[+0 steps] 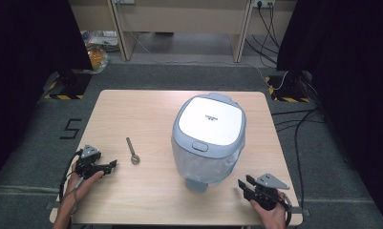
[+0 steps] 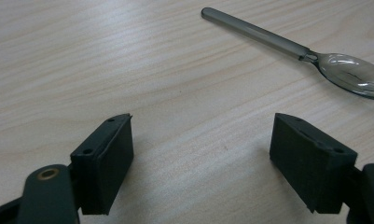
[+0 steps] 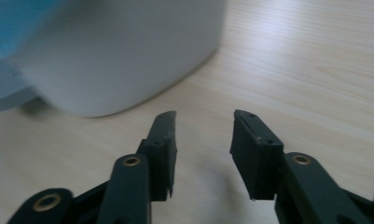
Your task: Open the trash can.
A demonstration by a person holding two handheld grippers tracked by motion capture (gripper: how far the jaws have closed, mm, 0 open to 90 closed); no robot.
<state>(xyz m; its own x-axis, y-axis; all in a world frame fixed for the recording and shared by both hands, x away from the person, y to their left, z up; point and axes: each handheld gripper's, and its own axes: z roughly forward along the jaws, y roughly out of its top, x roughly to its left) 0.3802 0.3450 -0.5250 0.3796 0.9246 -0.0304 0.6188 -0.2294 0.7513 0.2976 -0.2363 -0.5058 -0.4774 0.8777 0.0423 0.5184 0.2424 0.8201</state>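
1. The left gripper (image 1: 113, 164), a black two-jaw tool with a grey three-cornered plate on top, rests low over the near left part of the pale wooden table (image 1: 141, 107). Its jaws stand wide apart with nothing between them; in the left gripper view (image 2: 201, 161) only bare wood lies in the gap.
2. The right gripper (image 1: 241, 186), of the same make, sits at the near right edge of the table. Its jaws are parted by a narrower gap and hold nothing, as the right gripper view (image 3: 203, 140) shows.
3. The slim grey metal spoon (image 1: 132, 151) lies flat on the table just beside the left gripper, apart from it, with its bowl towards the person. In the left gripper view the spoon (image 2: 292, 51) lies beyond the jaws, to the upper right.
4. The large grey-and-white rice cooker (image 1: 209, 136), lid closed, stands right of the table's middle, between the spoon and the right gripper. In the right gripper view its rounded white wall (image 3: 124, 51) rises near the jaws, not touching them.
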